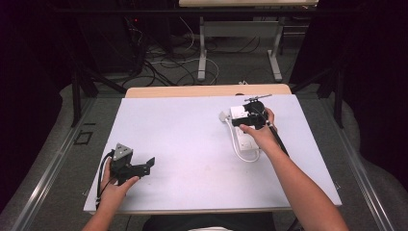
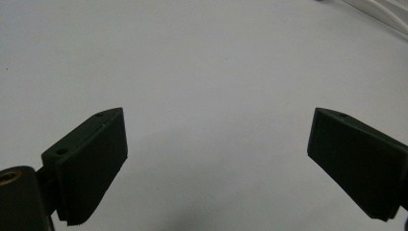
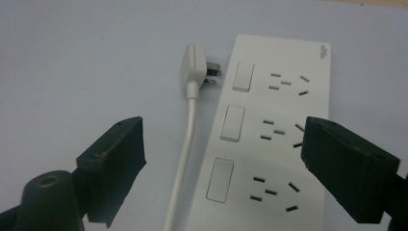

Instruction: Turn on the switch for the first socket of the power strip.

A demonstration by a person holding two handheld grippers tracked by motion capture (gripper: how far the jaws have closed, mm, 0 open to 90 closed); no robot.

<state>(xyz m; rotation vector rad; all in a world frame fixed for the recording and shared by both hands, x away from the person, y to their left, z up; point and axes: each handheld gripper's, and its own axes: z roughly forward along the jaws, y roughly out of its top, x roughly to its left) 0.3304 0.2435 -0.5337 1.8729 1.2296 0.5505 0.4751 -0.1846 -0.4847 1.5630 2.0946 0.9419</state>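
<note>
Black jaws of the right gripper [image 3: 223,163] rise wide apart in its own view, nothing pinched between them. Beyond them lies the power strip [image 3: 284,125], white, flat on the table [image 3: 72,62], with three rocker switches in a row and a socket beside each. Left of the strip in that view, its plug [image 3: 195,67] lies on its side, prongs pointing at the strip's top switch and just short of it, perhaps touching its edge. From the plug the cord [image 3: 185,159] runs down alongside the strip, just beside it.

From the high view, the strip [image 1: 246,139] sits on the right half of the table [image 1: 192,144], mostly covered by the right hand [image 1: 260,134] and the right gripper [image 1: 240,121], which hovers over the strip's far end. A loop of cord [image 1: 238,153] curls out on the strip's near left side.

Well away from the strip, near the table's front left corner, the left gripper [image 1: 150,163] rests in the left hand [image 1: 115,185]. Its jaws also stand wide, over bare tabletop.
</note>
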